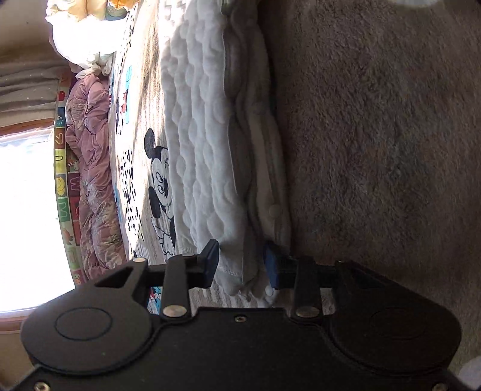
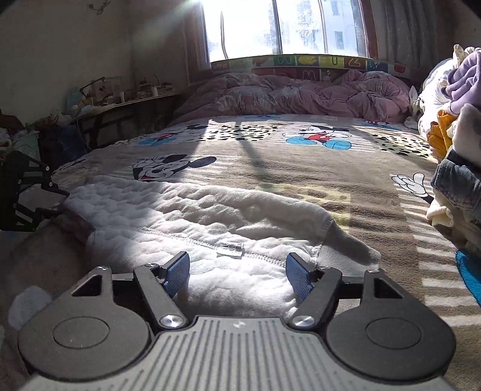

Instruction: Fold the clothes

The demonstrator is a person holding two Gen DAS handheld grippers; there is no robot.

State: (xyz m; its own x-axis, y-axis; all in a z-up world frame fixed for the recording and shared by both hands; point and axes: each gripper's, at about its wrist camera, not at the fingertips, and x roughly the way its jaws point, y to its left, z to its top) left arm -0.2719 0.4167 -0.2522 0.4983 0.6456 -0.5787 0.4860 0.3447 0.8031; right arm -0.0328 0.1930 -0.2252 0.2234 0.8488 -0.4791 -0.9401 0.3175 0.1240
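— Across the bed (image 2: 270, 168), what takes up the room?

— A brown, flat-woven blanket (image 2: 300, 180) with cartoon mice covers nearly all of it. Beyond the white garment (image 2: 195, 216) it lies bare and sunlit as far as the window (image 2: 285, 27).

— And the garment itself?

— Thick, quilted fleece, bumpy on its surface, lying flat at the near edge of the blanket. A stitched seam with a small label (image 2: 231, 249) crosses it. One corner runs out in a grey flap toward the pile of clothes (image 2: 451, 135).

— What hems it in?

— Beyond the garment, against the window, lies a crumpled pink quilt (image 2: 300, 93). The pile of clothes, with denim, yellow and purple pieces, stands well apart from the garment on the bed's side. A cluttered shelf (image 2: 126, 96) stands on the far side from the pile.

— The grippers?

— The right gripper (image 2: 237, 272) hangs over the garment's near edge, blue pads spread wide, nothing between them pinched. The left gripper (image 1: 242, 264) is turned sideways at the garment's end, its fingers narrowed around the stacked layers; whether they press the cloth I cannot tell.
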